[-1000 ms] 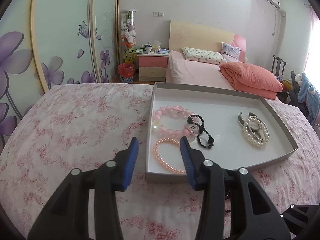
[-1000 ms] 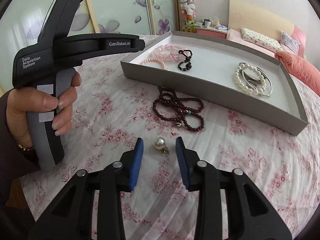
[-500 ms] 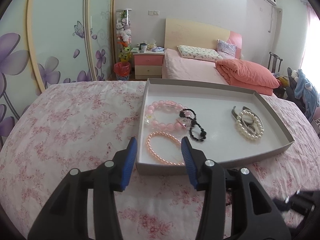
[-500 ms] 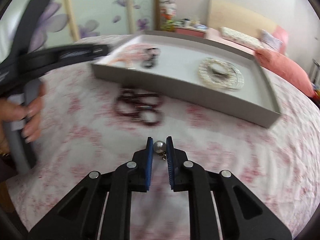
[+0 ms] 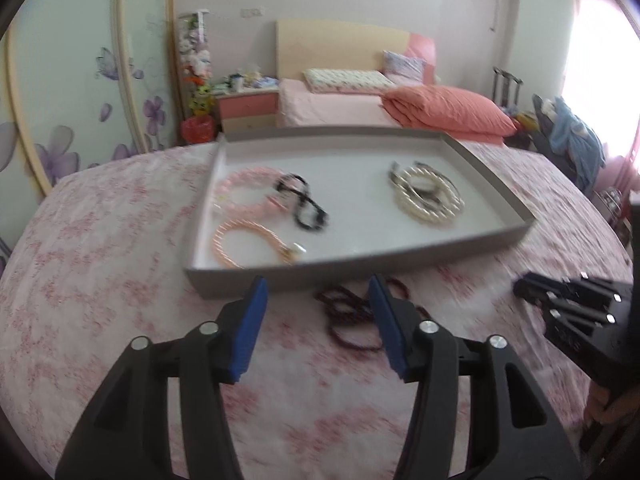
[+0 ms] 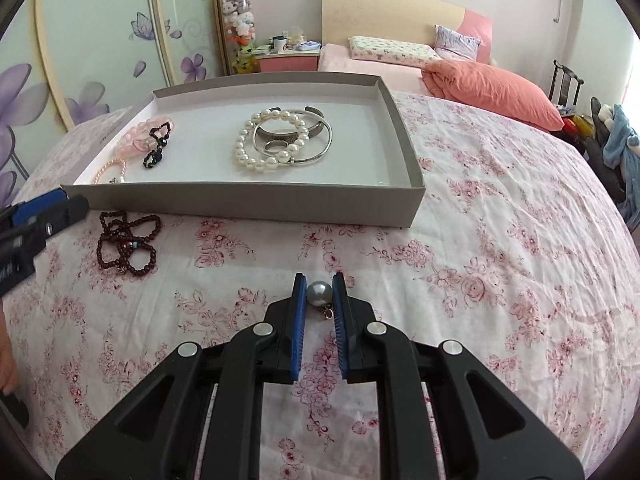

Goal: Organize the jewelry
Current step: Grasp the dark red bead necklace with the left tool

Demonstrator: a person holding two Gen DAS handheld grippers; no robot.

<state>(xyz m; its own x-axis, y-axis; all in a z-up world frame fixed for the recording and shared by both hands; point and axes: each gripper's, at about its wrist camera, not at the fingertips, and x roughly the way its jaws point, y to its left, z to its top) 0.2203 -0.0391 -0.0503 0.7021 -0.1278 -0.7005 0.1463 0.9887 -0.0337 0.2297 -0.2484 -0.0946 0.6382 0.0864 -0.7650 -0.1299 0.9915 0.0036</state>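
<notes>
The right tool (image 6: 319,294) is closed on a grey pearl pendant (image 6: 319,293), its blue pads pressed to either side of the bead, with the small metal clasp hanging just below between them. The pendant sits low over the floral bedspread (image 6: 500,240), in front of the grey tray (image 6: 256,204) and apart from its near wall.

To the left, on the bedspread just outside that near wall, lies a dark red bead necklace (image 6: 126,246) in a loose tangle. The left tool (image 5: 316,316) stands open, its jaws wide apart, hovering over this necklace (image 5: 352,316); one blue pad hides part of the strand, and it touches nothing I can make out. Its tip also shows at the left edge of the right wrist view (image 6: 44,210).

Inside the tray, a white pearl bracelet (image 6: 272,140) lies overlapping silver bangles (image 6: 308,136) near the middle. Toward the tray's left end are a pale pink bead bracelet (image 6: 138,136), a black bead strand (image 6: 158,146) lying partly across it, and a peach pearl bracelet (image 6: 110,172) close to the front left corner.

The left wrist view is motion-blurred, so fine detail there is uncertain; the right tool (image 5: 536,294) appears at its right edge.
</notes>
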